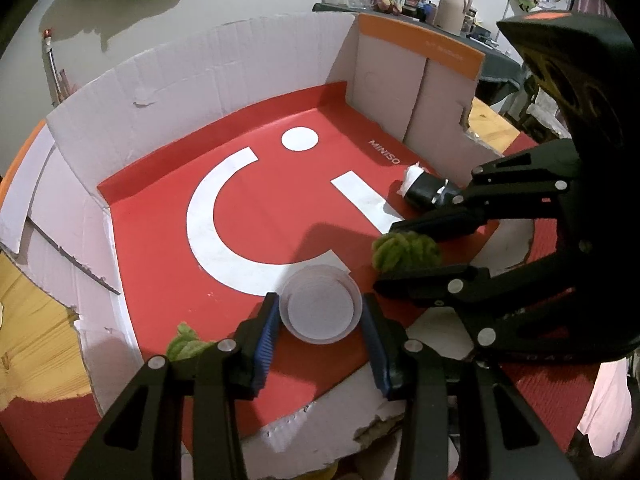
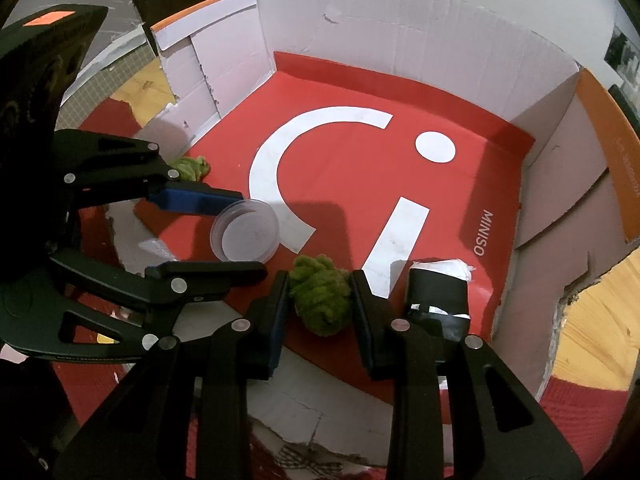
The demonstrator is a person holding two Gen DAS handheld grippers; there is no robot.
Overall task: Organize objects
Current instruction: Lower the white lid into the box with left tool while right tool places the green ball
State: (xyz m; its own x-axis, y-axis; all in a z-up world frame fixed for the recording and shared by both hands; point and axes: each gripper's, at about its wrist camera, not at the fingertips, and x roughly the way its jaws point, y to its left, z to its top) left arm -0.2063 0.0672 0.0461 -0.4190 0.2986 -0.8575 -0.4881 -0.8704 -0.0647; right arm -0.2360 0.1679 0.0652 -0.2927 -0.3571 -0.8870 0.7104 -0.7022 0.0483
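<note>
A clear round plastic lid (image 1: 321, 304) lies on the red floor of a cardboard box (image 1: 256, 208); my left gripper (image 1: 322, 322) is open with a pad on each side of it, not clearly squeezing. It also shows in the right wrist view (image 2: 245, 235). A green fuzzy ball (image 2: 322, 298) sits between the pads of my right gripper (image 2: 320, 300), which touch both its sides. The ball shows in the left wrist view (image 1: 404, 250). A black roll with white ends (image 2: 438, 294) lies right of it.
A second green fuzzy piece (image 2: 191, 168) lies at the box's left edge, seen also in the left wrist view (image 1: 186, 342). The box has white walls (image 2: 400, 40) and an orange flap (image 2: 612, 152). Wooden table (image 2: 592, 320) and red mat (image 1: 48, 424) surround it.
</note>
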